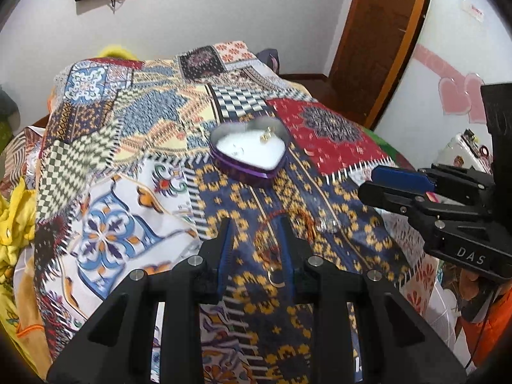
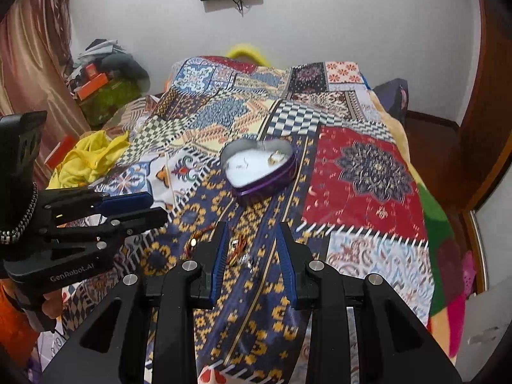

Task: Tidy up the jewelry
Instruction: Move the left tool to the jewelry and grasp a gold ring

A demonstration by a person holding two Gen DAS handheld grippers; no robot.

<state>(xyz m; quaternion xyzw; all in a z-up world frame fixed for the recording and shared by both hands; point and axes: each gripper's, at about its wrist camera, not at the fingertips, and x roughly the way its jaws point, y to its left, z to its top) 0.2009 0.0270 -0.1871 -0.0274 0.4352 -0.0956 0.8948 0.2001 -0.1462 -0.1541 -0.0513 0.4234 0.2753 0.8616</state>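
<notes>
A purple heart-shaped tin (image 1: pixel 249 150) with a white lining sits on the patterned bedspread; it also shows in the right wrist view (image 2: pixel 260 166). Gold earrings (image 1: pixel 267 135) and a small silver piece lie inside it; the earrings also show in the right wrist view (image 2: pixel 276 157). Loose jewelry, a red cord and gold pieces (image 1: pixel 300 220), lies on the blue-and-yellow patch nearer me; it also shows in the right wrist view (image 2: pixel 236 251). My left gripper (image 1: pixel 256 224) is open and empty just above that patch. My right gripper (image 2: pixel 251 228) is open and empty over the loose pieces.
The patchwork bedspread (image 1: pixel 128 147) covers the bed. Yellow cloth (image 2: pixel 92 156) lies at the left edge. A wooden door (image 1: pixel 377 32) stands at the right. Clutter (image 2: pixel 102 76) is piled by the curtain.
</notes>
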